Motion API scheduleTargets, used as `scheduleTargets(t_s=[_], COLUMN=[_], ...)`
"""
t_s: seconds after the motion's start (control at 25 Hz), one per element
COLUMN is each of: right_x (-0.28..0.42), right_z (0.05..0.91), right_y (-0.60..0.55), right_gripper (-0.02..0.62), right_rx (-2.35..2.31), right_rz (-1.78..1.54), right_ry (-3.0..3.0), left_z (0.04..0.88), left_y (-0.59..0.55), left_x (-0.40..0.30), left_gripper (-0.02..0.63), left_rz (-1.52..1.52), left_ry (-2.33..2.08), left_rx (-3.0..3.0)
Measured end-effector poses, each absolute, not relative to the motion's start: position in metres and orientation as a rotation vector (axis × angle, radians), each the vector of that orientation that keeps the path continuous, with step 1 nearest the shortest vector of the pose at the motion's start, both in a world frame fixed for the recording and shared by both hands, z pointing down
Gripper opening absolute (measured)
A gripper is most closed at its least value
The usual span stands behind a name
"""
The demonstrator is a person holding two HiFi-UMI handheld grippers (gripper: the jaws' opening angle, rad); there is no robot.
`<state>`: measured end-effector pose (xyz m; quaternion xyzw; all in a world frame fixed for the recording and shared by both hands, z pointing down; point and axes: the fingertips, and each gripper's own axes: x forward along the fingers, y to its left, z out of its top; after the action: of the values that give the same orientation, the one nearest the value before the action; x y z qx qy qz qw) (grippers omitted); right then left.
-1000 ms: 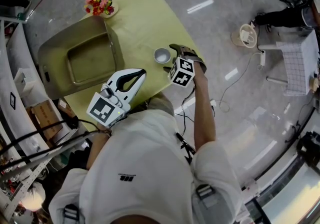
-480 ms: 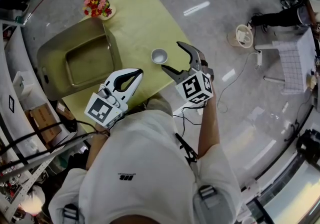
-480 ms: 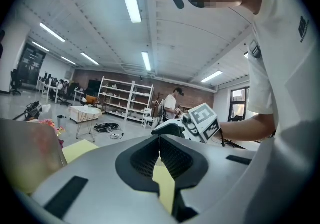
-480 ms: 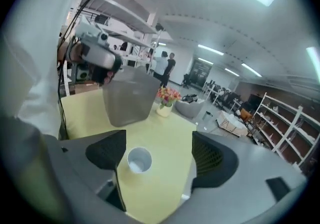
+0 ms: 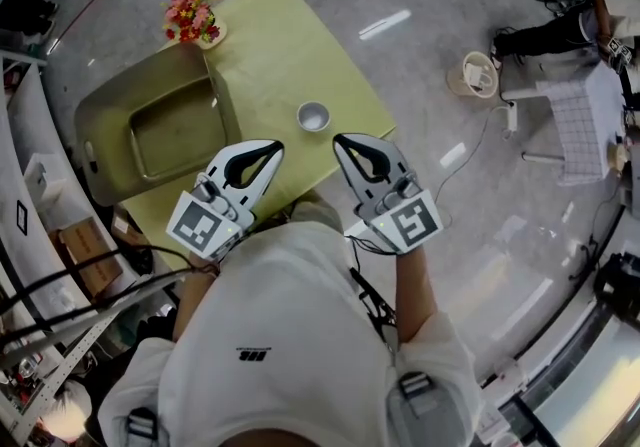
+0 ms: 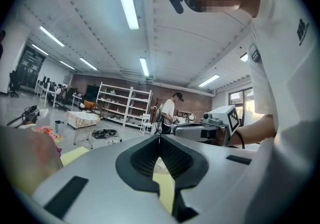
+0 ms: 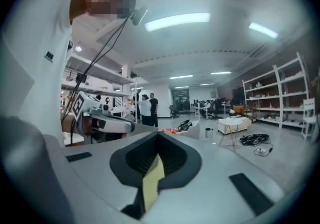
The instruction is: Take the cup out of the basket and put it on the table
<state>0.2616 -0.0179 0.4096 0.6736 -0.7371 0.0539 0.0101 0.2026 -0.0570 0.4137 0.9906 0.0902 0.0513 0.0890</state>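
Right gripper (image 5: pixel 340 141): jaws together on nothing, tips meeting in its own view (image 7: pixel 159 134), only a sliver of yellow table top showing through below. Stood wide open right at the small white round cup (image 5: pixel 313 116) a second ago. Since then drawn back toward 5 o'clock, to about the table's near edge, clear of the cup, and closed.

Left gripper (image 5: pixel 277 146): likewise closed and empty, parked at 7 o'clock of the cup, much where it was a second ago.

Cup: upright, mouth up, alone on the yellow-green square table (image 5: pixel 285 35), toward its 3 o'clock corner, touched by neither gripper. Outside the olive-green rectangular basket (image 5: pixel 105 110), with that basket at 9 o'clock of it and apparently empty inside. Bunch of pink and red flowers (image 5: pixel 193 7) off at 11 o'clock, not involved.

Reads as a finished release: cup out of the basket, set down, let go. Judged complete or all but. Only remaining care: keeping both grippers clear so as not to nudge the cup toward that corner.
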Motion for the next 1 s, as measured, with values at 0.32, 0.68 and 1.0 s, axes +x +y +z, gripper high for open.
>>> scheduleTargets(t_s=[0.32, 0.68, 1.0], right_x=[0.248, 0.239, 0.231], right_z=[0.426, 0.424, 0.422], right_y=[0.007, 0.007, 0.012], right_gripper=[0.008, 0.008, 0.008], right_rx=[2.142, 2.158, 2.152], right_rz=[0.258, 0.231, 0.233], right_ry=[-2.326, -2.288, -2.239], left_z=[0.413, 0.411, 0.407], left_y=[-0.052, -0.052, -0.05], left_x=[0.2, 0.195, 0.187], left_gripper=[0.012, 0.012, 0.012], left_rz=[0.124, 0.13, 0.089], left_ry=[0.301, 0.315, 0.317], left_rx=[2.941, 2.947, 2.947])
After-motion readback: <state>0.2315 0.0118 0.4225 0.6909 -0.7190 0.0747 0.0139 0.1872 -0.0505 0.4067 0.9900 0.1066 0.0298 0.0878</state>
